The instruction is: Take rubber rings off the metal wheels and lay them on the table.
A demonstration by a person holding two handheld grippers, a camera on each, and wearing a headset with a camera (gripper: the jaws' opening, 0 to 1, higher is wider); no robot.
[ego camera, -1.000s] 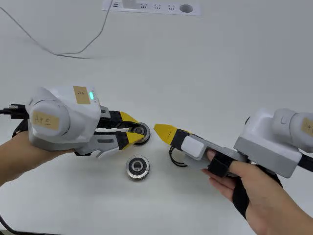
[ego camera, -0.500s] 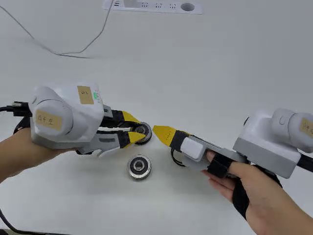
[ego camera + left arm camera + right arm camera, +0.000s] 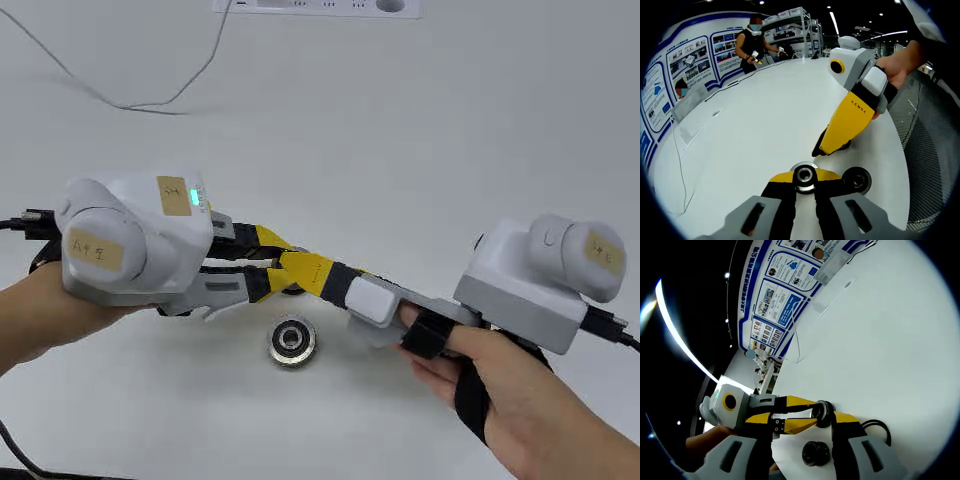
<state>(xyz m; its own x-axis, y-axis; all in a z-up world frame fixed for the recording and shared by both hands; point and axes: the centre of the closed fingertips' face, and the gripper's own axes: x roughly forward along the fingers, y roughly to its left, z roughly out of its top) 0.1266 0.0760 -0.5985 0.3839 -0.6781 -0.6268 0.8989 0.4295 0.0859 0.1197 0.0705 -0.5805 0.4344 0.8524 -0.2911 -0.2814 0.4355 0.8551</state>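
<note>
- Left gripper view: the left gripper point(image 3: 805, 180) is closed on a metal wheel point(image 3: 804, 174). Its two yellow tips pinch the wheel from both sides.
- The same view shows the right gripper point(image 3: 821, 150) coming in from the right. Its long yellow jaw points down at the table, close to the held wheel.
- Right gripper view: the right gripper's own jaws stand apart, so it is open. The held wheel sits up near their yellow tips. Whether they touch it cannot be told.
- In the head view the right gripper's yellow jaw lies across the left gripper's tips and covers most of the held wheel. The left gripper view shows that wheel face on, silver with a dark middle.
- The right gripper view shows a black rubber ring point(image 3: 880, 423) lying flat on the white table point(image 3: 400, 150), just beside the right jaw.
- A second wheel point(image 3: 292, 341) lies flat on the table, near and below the meeting jaws in the head view, with nothing holding it.
- Counted: two grippers, two metal wheels, one loose rubber ring.
- A left hand point(image 3: 40, 310) holds the left gripper, and a right hand point(image 3: 500, 390) holds the right one.
- Far back on the table, the head view shows a white power strip point(image 3: 315, 7) and a thin grey cable point(image 3: 150, 95).
</note>
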